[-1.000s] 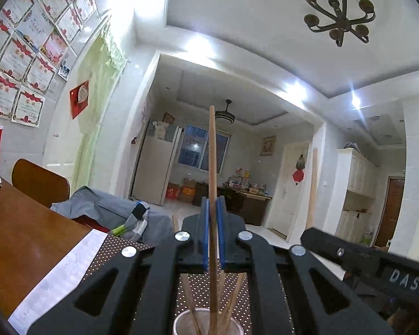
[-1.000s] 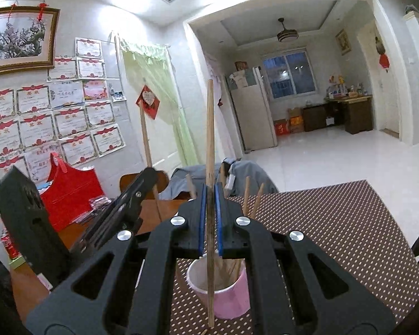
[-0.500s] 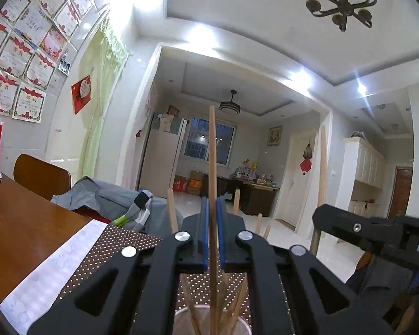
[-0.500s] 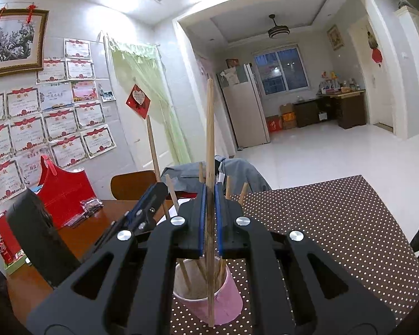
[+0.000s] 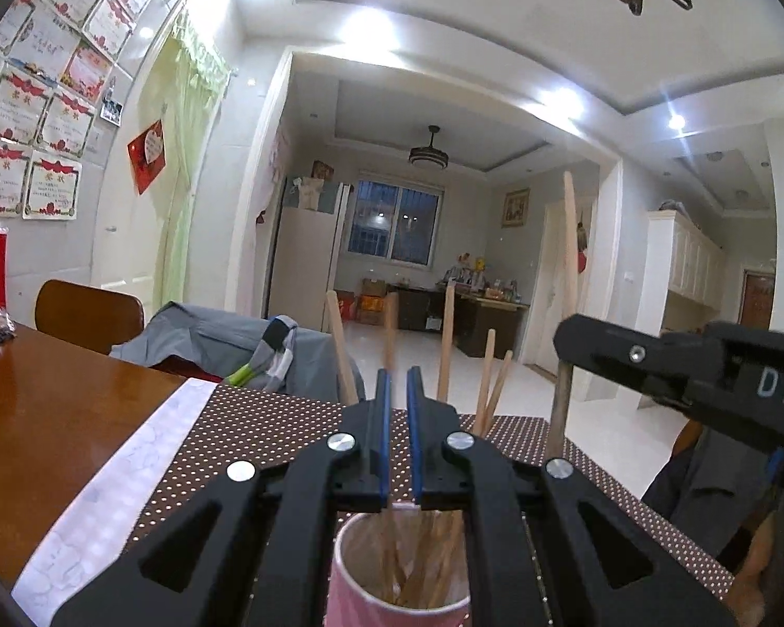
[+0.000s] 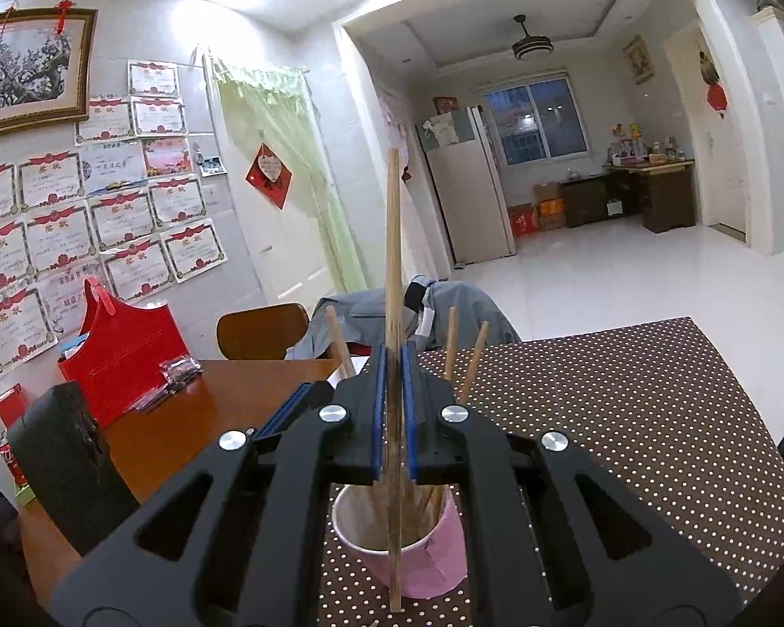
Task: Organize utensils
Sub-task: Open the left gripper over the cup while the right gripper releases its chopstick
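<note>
Beside the pink cup (image 6: 444, 548), on the black body of the right gripper (image 6: 393, 360) as the left wrist view shows it, stand the white letters "DA"; the rest of the word is cut off by the picture's edge. The certificates (image 6: 125, 219) on the wall far behind the cup carry red headings, too small to read.

The right gripper is held nearly level just on the camera side of the cup. Its blue pads are pressed onto one upright chopstick (image 6: 393, 240). That stick rises high above the cup, and its lower end crosses the cup's outer wall in the picture, outside the rim.

The left gripper (image 5: 397, 381) is also nearly level, directly over the cup's mouth. Its pads are drawn almost together with only a thin slit between them, and through the slit the dotted mat (image 5: 266, 433) shows, so nothing is pinched.

Inside the cup lean several loose chopsticks (image 5: 447, 339), their tops fanned above the rim. The cup stands on the mat, and the bare wooden table (image 5: 52, 418) lies to its left.
</note>
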The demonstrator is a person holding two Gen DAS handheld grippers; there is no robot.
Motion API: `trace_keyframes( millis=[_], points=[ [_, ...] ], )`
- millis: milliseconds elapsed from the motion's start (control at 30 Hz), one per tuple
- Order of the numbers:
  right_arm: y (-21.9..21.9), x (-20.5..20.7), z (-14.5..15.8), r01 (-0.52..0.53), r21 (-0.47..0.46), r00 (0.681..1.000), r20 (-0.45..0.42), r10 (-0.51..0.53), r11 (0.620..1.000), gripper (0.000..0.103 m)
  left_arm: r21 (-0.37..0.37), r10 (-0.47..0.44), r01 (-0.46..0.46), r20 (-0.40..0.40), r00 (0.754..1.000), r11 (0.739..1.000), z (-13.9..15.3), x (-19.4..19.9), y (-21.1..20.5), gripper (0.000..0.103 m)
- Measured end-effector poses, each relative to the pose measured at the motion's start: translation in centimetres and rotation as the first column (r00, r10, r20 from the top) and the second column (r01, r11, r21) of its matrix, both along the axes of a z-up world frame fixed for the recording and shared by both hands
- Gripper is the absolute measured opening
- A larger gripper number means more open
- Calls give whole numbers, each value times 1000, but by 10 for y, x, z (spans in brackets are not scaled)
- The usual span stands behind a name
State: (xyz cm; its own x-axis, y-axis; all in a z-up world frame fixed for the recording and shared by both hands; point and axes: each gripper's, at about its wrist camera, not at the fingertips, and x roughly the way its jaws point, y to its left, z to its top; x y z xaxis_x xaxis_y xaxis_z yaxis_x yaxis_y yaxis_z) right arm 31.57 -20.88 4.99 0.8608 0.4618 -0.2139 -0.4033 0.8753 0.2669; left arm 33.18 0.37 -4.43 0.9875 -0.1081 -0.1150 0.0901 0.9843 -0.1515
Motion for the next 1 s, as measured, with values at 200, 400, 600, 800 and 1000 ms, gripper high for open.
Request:
trace_keyframes(
  millis=[200,400,600,800,1000],
  points=[
    [2,-2,2,-5,0,1000,4,5,1000,7,15,3,-3,-27,1000,1000,6,-10,4,24],
    [-1,-6,4,-3,35,1000,20,2,999,7,2,41,-41,-100,994,999,16,-19,24,30],
    [0,-19,8,12,78,996,92,-19,997,7,10,78,-78,-224,971,997,21,-14,42,30],
    [1,-26,15,62,108,983,168,-80,992,7,46,88,-79,-225,970,996,29,-17,44,30],
    [10,-20,18,103,94,975,190,-119,990,7,39,80,-73,-233,969,997,29,-19,47,30]
  ],
)
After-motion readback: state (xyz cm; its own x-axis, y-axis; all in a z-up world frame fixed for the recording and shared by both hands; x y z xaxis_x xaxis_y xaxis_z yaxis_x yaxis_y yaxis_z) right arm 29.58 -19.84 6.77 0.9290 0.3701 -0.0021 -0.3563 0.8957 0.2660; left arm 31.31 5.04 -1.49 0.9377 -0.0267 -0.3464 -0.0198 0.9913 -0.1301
